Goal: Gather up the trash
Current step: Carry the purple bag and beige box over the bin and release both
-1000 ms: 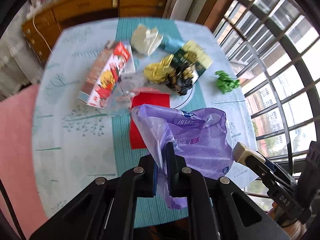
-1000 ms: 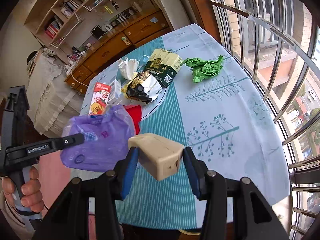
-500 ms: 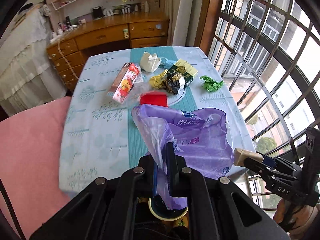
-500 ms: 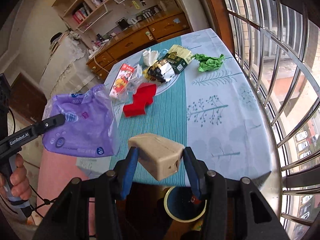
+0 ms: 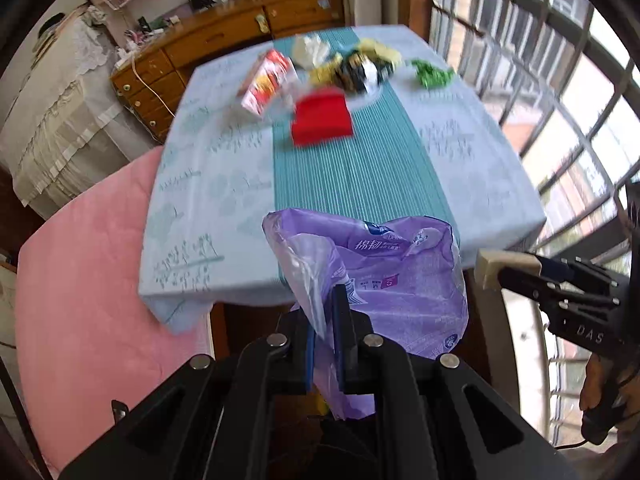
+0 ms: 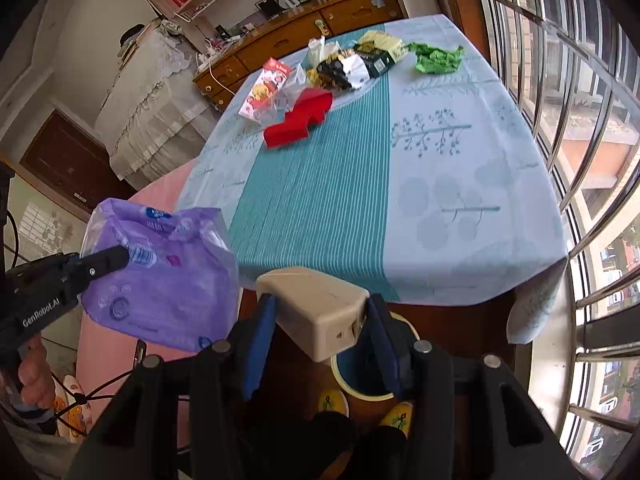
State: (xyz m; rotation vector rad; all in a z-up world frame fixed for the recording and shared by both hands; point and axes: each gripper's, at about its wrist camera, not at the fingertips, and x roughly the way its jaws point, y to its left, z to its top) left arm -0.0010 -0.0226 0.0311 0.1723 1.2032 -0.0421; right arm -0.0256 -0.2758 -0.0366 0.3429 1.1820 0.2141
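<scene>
My left gripper (image 5: 326, 312) is shut on a crumpled purple plastic bag (image 5: 392, 280), held in front of the table's near edge; the bag shows too in the right wrist view (image 6: 160, 280). My right gripper (image 6: 320, 320) is shut on a beige box (image 6: 320, 308), also seen in the left wrist view (image 5: 496, 268). A round bin (image 6: 360, 372) stands on the floor just below the box. More trash lies at the table's far end: a red packet (image 6: 300, 120), a red-white carton (image 6: 264, 92), dark and gold wrappers (image 6: 340, 70), green crumpled paper (image 6: 436, 58).
The table (image 6: 460, 200) has a pale blue cloth with a teal striped runner. A pink-covered surface (image 5: 80, 280) lies to its left. Barred windows (image 6: 580, 120) run along the right. Wooden drawers (image 5: 240, 36) stand behind the table.
Both grippers have pulled back from the table and sunk below its near edge, still holding the bag and the box. The bin has come closer under the box.
</scene>
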